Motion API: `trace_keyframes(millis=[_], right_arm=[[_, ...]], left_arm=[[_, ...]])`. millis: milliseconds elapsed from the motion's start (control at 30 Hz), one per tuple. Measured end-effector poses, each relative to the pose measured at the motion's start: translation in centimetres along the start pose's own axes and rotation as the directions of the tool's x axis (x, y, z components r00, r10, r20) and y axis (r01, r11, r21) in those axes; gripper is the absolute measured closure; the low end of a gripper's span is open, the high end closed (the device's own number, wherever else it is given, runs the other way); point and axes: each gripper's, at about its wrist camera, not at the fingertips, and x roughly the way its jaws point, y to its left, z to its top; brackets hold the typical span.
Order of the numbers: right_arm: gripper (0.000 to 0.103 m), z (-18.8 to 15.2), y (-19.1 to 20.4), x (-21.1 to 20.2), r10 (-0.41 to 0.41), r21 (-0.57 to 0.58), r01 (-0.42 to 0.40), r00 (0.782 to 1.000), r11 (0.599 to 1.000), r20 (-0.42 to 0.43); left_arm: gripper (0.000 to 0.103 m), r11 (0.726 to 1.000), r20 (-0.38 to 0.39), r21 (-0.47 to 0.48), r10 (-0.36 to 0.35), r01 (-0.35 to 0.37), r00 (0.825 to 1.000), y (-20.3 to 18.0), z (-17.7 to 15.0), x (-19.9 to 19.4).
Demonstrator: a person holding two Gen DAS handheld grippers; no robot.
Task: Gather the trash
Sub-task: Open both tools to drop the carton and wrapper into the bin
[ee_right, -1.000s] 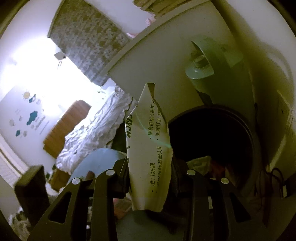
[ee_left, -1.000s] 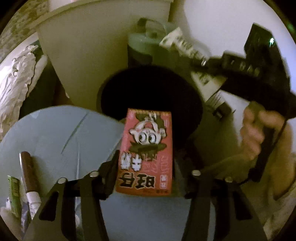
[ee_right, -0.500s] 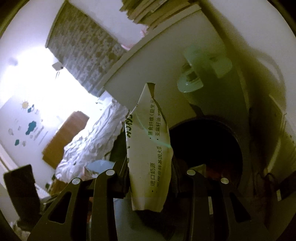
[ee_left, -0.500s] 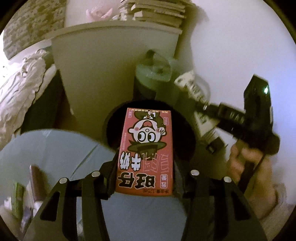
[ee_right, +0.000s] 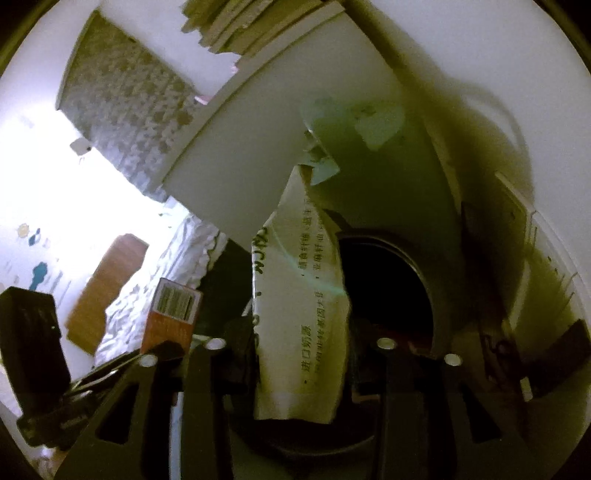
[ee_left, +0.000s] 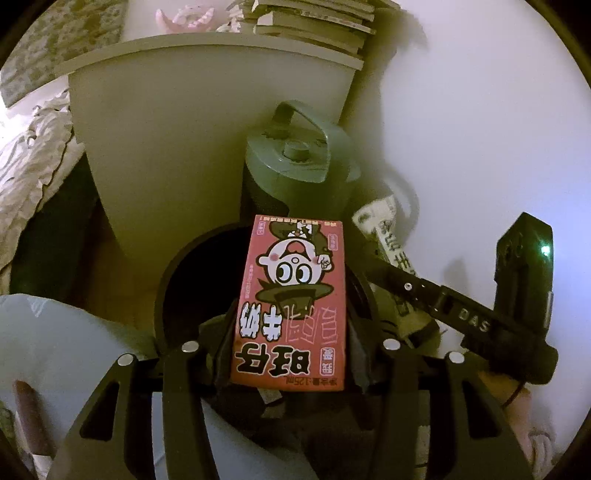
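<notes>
Left gripper: fingers closed on the red milk carton, one at each side of its lower half; the carton stands upright between them, its print upside down to the camera.
Right gripper: fingers clamped on the white crumpled carton, which rises past the fingertips with its torn top leaning slightly right.
Trash bin: dark round opening just ahead of the left fingertips, behind the red carton; in the right wrist view the same opening lies ahead and to the right of the white carton.
Green jug: with handle and cap, stands beyond the bin, ahead of the left fingers. Blurred in the right wrist view.
Left wrist view only: the right gripper seen from outside, entering from the right of the fingers with the white carton at its tip beside the bin's right rim; a hand low right; a brown marker on the pale blue surface to the left of the fingers.
Right wrist view only: the red carton's barcode end to the left of the fingers; rumpled white bedding and a bright wall further left.
Both views: white cabinet with stacked books on top, behind the jug.
Contact with bin: cannot tell for either carton.
</notes>
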Motion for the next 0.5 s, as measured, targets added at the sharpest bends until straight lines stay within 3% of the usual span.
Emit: trace_keyframes(millis=[67, 100, 333, 500], right_arm=[[0.029, 0.1, -0.2, 0.0, -0.016, 0.014, 0.016, 1.0, 1.0, 0.012], [0.028, 0.2, -0.2, -0.1, -0.017, 0.016, 0.016, 1.0, 1.0, 0.025], [0.028, -0.1, 0.7, 0.3, -0.011, -0.041, 0.012, 1.0, 0.999, 0.026], [0.028, -1.2, 2.5, 0.5, 0.011, -0.113, -0.011, 1.0, 0.994, 0.003]], left_arm=[[0.023, 1.0, 0.003, -0.014, 0.019, -0.019, 1.0, 0.1, -0.1, -0.1], [0.02, 0.999, 0.014, -0.021, 0.027, -0.027, 1.0, 0.2, -0.2, -0.4], [0.019, 0.995, 0.061, -0.093, 0.036, -0.031, 0.997, 1.5, -1.6, -4.3], [0.019, 0.983, 0.111, -0.172, 0.08, -0.06, 0.991, 3.7, -4.6, -9.9]])
